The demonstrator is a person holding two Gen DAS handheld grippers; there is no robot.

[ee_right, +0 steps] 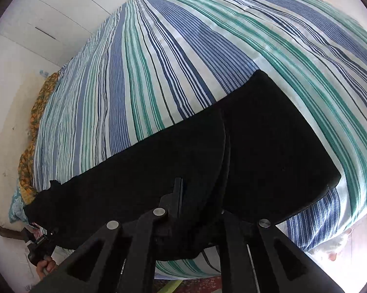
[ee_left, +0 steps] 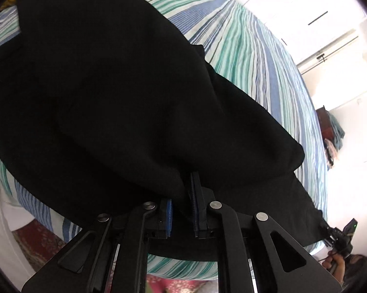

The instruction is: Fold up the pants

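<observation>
**Currently: fold in progress, both grippers carrying fabric**

The bed [ee_right: 159, 61], covered by a striped blue, green and white sheet, carries the work. The black pants [ee_right: 269, 146] lie across its near edge, one end flat on the sheet, the other lifted and draped over itself in the left wrist view.

The left gripper [ee_left: 183, 195] has its jaws clamped on a raised fold of the pants. The right gripper [ee_right: 198, 195] is buried in cloth; one finger shows, the other is hidden, so the state of its jaws cannot be told.

Judged step: carrying the lifted end over the flat part. The next move calls for both grippers to travel together, keep the edge taut, align it with the resting layer, then release.
</observation>
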